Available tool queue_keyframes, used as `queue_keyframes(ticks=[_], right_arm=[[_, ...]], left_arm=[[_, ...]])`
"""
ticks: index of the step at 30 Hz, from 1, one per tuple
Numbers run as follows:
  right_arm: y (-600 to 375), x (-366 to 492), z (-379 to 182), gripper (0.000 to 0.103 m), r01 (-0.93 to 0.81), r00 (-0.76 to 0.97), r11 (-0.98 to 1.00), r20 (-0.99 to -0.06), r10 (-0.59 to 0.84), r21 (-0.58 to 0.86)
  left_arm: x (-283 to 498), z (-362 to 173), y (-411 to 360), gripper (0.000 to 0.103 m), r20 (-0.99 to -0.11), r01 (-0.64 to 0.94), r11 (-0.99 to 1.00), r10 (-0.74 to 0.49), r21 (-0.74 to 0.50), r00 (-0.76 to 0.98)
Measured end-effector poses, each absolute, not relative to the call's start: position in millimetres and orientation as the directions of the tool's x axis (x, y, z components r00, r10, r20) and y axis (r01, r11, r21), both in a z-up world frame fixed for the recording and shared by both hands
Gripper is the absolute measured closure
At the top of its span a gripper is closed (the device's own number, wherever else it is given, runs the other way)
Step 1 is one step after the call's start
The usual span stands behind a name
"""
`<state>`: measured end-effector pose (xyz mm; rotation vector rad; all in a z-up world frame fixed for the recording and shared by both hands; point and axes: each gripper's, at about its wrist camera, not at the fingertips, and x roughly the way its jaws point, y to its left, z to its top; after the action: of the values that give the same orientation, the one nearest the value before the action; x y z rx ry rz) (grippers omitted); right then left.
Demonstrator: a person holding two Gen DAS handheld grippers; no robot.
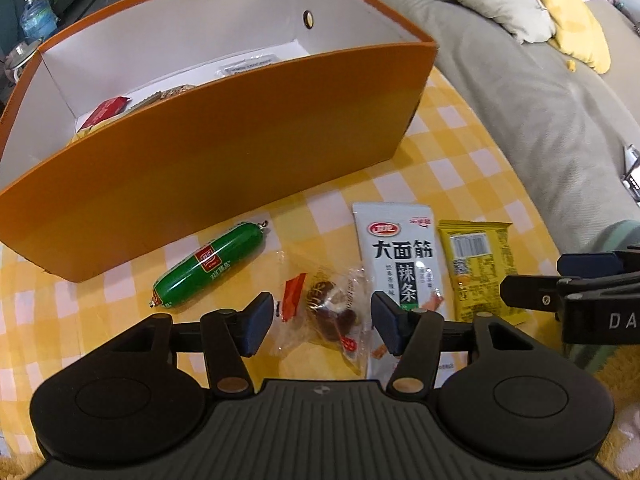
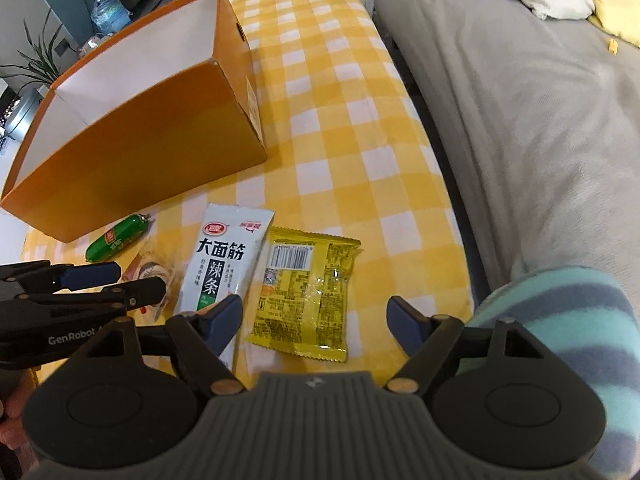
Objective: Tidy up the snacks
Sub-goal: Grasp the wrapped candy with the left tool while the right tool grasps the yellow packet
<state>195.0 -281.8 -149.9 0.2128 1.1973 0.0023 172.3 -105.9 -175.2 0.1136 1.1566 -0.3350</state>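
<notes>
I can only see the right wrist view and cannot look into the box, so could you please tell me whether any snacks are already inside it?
Observer: Yes, the orange box already holds a red packet near its left end.
Operator: Thank you. Is anything else in there?
Observer: A clear labelled packet lies flat on the box floor, further right.
Operator: And is the left tool gripping anything?
Observer: No. The left tool is open, with the clear-wrapped snack on the cloth between its fingers, and the pads are not pressing on it.
</notes>
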Motion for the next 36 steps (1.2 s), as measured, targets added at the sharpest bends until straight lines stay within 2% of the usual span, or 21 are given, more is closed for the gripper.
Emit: queue_keyframes(ticks=[6,11,17,21,23,25,29,32,36], right_arm=[[-268.5,202.8,-159.9,0.029,0.102,0.364,0.990,-0.930,0.056,0.099],[-261.8,211.4,-172.8,0.029,0.099,0.336,0.991,-0.940,0.049,0.087],[-258.0,215.6,-181.1,0.029,0.106,0.319,0.992,-0.947,0.028,0.065],[-254.5,217.9,-186.6,0.035,0.109,0.309,0.992,-0.951,0.022,0.058],[-252.9,218.5,-188.3,0.034,0.106,0.305,0.993,-0.952,0.014,0.048],[-250.9,218.5,-188.7,0.034,0.098,0.306,0.994,-0.952,0.005,0.037],[-246.0,217.9,-189.7,0.036,0.074,0.308,0.997,-0.951,-0.016,0.007],[-241.6,216.5,-189.5,0.043,0.051,0.315,0.999,-0.949,-0.033,-0.018],[-241.3,214.4,-186.7,0.052,0.042,0.327,0.999,-0.945,-0.032,-0.019]], left_arm=[[175.4,-179.6,-104.6,0.051,-0.914,0.320,0.941,-0.224,-0.112,0.339],[175.8,-179.7,-103.9,0.051,-0.916,0.323,0.939,-0.230,-0.120,0.328],[178.5,-181.6,-96.1,0.045,-0.913,0.289,0.944,-0.252,-0.160,0.320],[179.8,-182.7,-93.1,0.041,-0.914,0.278,0.945,-0.261,-0.175,0.312],[181.2,-185.4,-93.0,0.036,-0.921,0.276,0.944,-0.261,-0.180,0.290],[181.6,-190.0,-92.9,0.036,-0.925,0.268,0.944,-0.267,-0.193,0.271],[181.7,-192.1,-94.9,0.042,-0.927,0.268,0.947,-0.252,-0.177,0.278],[181.6,-193.9,-97.0,0.053,-0.928,0.277,0.945,-0.253,-0.176,0.274],[180.5,-194.3,-98.2,0.054,-0.927,0.286,0.944,-0.248,-0.166,0.281]])
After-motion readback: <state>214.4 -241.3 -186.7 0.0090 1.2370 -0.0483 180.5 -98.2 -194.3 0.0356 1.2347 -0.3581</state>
